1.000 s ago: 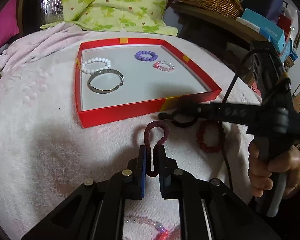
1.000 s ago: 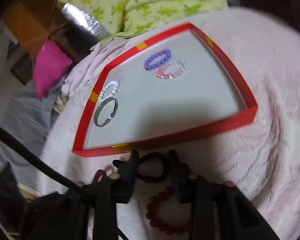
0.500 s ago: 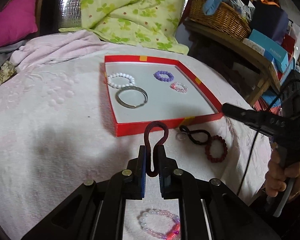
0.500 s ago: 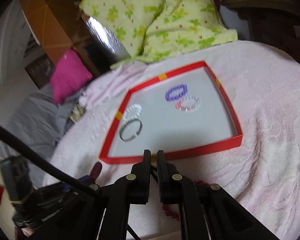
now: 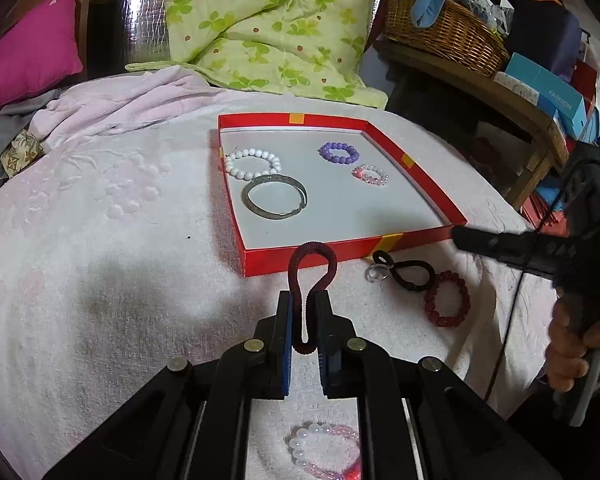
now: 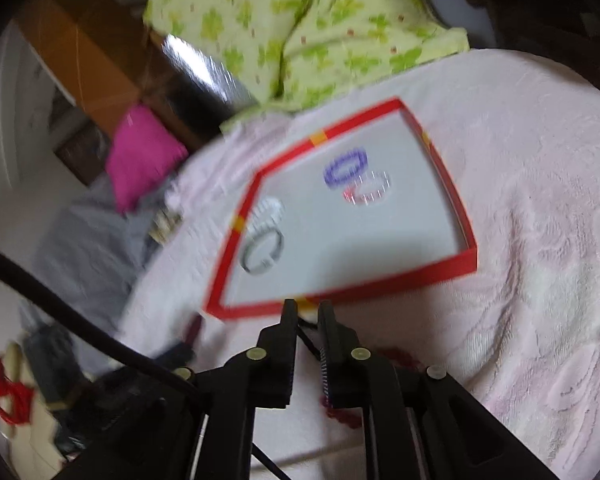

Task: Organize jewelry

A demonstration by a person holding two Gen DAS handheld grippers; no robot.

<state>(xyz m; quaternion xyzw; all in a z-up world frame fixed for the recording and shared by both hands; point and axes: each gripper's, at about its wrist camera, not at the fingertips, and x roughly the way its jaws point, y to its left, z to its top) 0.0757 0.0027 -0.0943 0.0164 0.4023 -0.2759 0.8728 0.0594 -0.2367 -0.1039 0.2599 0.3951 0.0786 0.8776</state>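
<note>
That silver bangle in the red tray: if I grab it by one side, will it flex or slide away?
The silver bangle looks like rigid metal that holds its round shape, so it probably won't flex. Its smooth band on the tray's slick floor may skid when nudged. It touches the white bead bracelet, which could get dragged along.

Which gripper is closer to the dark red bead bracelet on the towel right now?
Right. The right gripper hangs just above and beyond the dark red bead bracelet, near the tray's corner. The left gripper, shut on a maroon cord loop, sits farther off to its left.
</note>
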